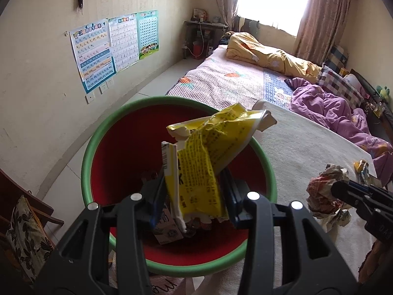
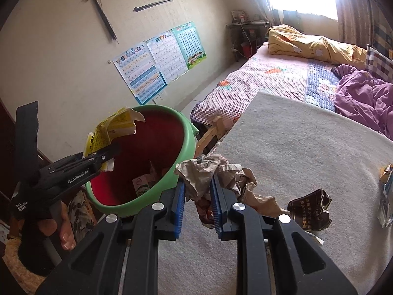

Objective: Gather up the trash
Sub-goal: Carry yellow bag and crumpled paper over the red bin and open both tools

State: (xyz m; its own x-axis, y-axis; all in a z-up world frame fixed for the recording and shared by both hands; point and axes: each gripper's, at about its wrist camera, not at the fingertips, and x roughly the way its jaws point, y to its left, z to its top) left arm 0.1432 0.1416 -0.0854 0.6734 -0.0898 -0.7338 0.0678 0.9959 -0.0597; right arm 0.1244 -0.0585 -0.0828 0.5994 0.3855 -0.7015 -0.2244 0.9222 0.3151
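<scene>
My left gripper (image 1: 194,184) is shut on a torn yellow wrapper (image 1: 206,152) and holds it over the red bin with a green rim (image 1: 86,162). Other trash lies at the bin's bottom. In the right wrist view the left gripper (image 2: 108,152) holds the yellow wrapper (image 2: 110,127) above the bin (image 2: 181,147). My right gripper (image 2: 196,191) is shut on a crumpled brown paper ball (image 2: 206,169) on the white-covered table, beside the bin. That paper ball also shows in the left wrist view (image 1: 324,184) with the right gripper (image 1: 343,191) on it.
A dark crumpled wrapper (image 2: 309,209) and a silvery wrapper (image 2: 386,194) lie on the white table cover (image 2: 307,147). A bed with purple and yellow bedding (image 1: 319,98) stands behind. A chair with a patterned cushion (image 1: 24,233) is at the left. Posters hang on the wall (image 1: 110,46).
</scene>
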